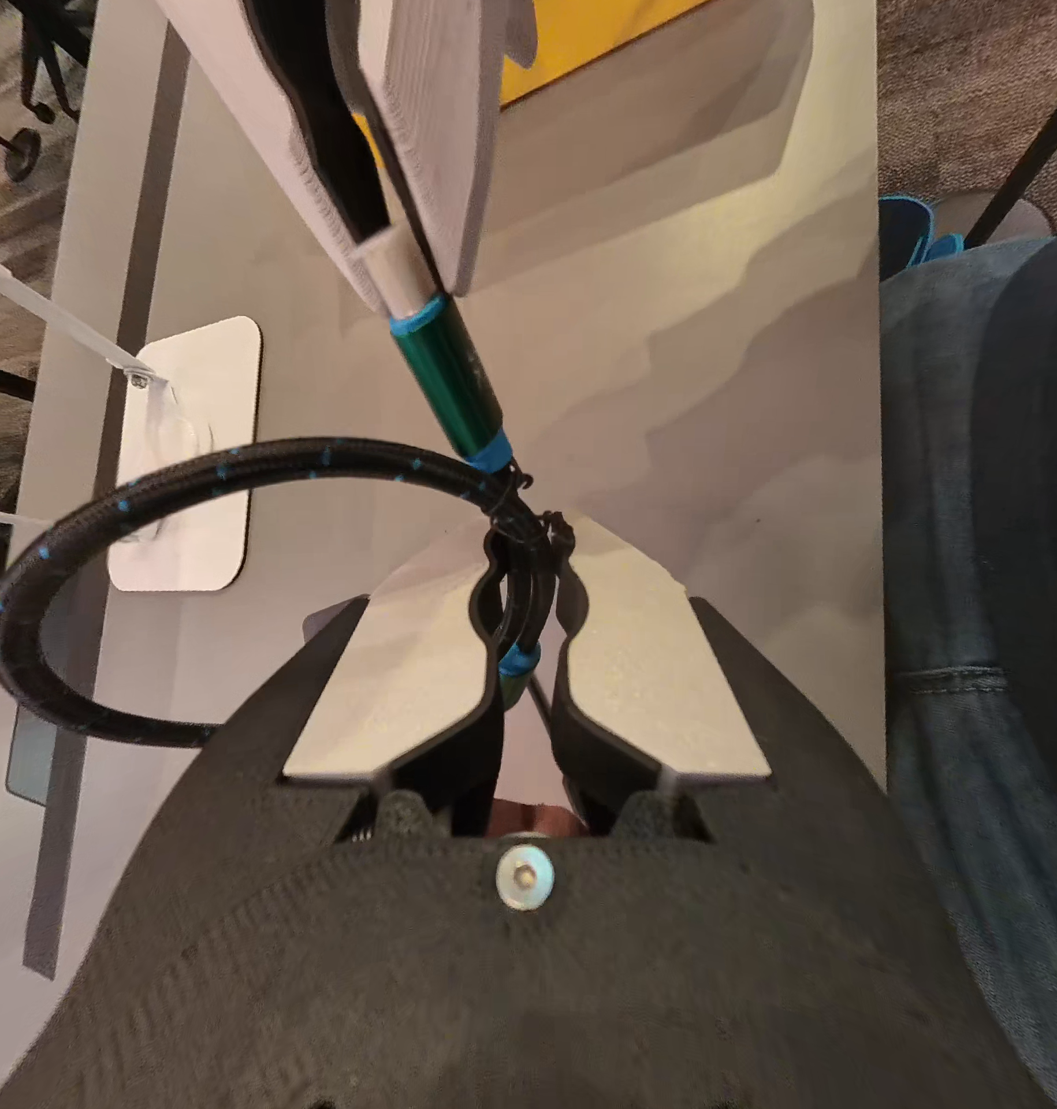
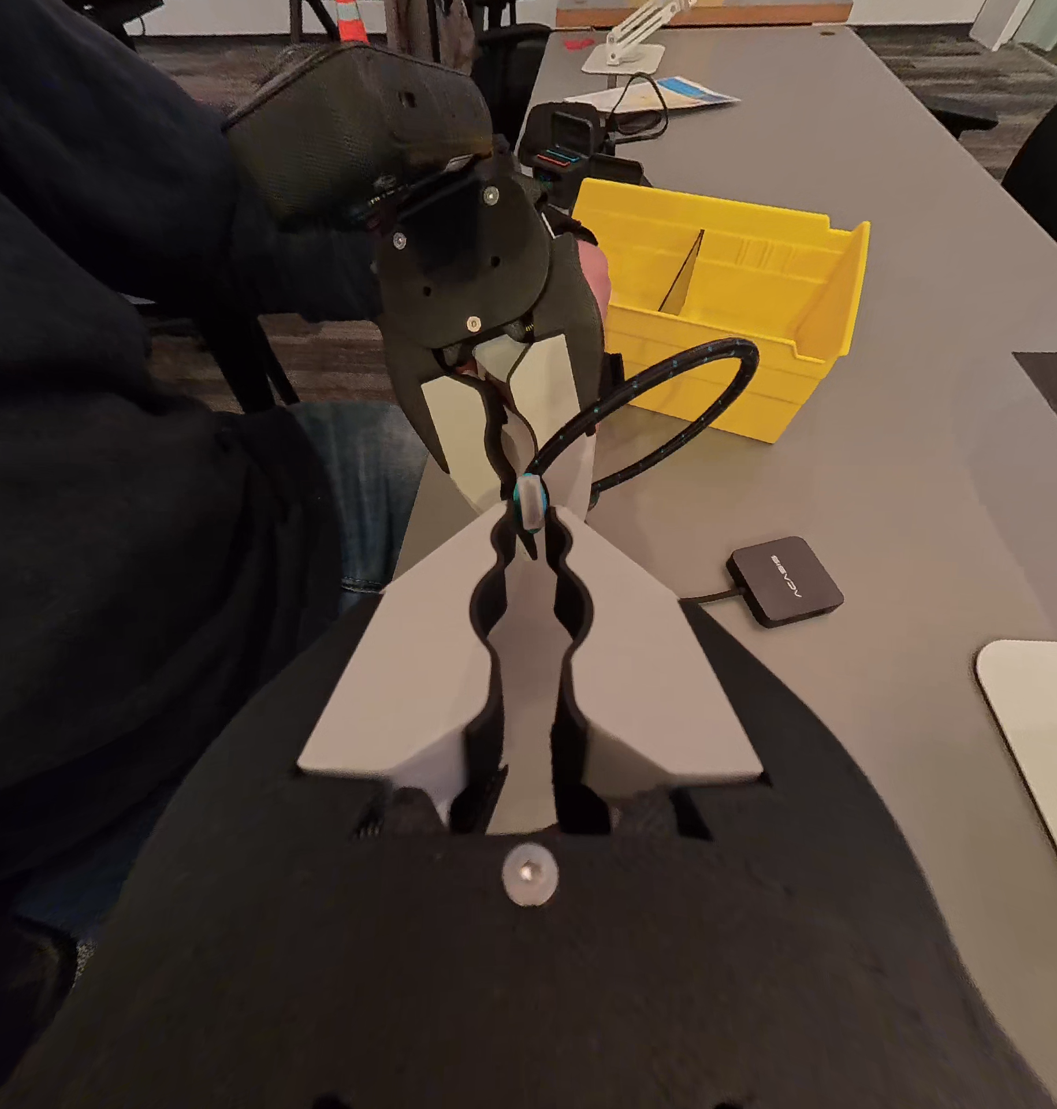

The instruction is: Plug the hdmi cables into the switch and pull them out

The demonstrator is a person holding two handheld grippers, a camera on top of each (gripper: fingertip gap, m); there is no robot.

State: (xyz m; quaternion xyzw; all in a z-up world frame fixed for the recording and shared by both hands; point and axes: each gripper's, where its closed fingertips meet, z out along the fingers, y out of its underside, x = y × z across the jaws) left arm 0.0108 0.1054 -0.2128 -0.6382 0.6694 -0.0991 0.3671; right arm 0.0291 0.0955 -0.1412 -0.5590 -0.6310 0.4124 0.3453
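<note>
The left gripper (image 1: 523, 576) pinches a bundled loop of the braided black HDMI cable (image 1: 154, 498) between narrow fingers, while the right gripper (image 2: 529, 528) clamps the metal tip of the cable's green connector (image 1: 454, 390), so the two grippers meet nose to nose above the near edge of the grey table (image 2: 874, 480). The cable arcs out in a wide loop to the side of the left gripper and curls back under it (a second blue-ringed plug end (image 1: 517, 660) sits between that gripper's fingers). The right wrist view alone shows the switch (image 2: 784, 582), a small flat black box with a thin lead, lying on the table well apart from both grippers, with open tabletop around it; its top carries a printed logo. Beyond it stands a yellow bin (image 2: 730, 300) with a dark divider, and a pale pad (image 2: 1042, 750) lies at the table's right edge. The left wrist view looks straight down instead, showing the table's long edge, a white stand base (image 1: 190, 456) near the cable loop, and a person's jeans (image 1: 964, 600) just off the table. Carpet lies past both edges.
</note>
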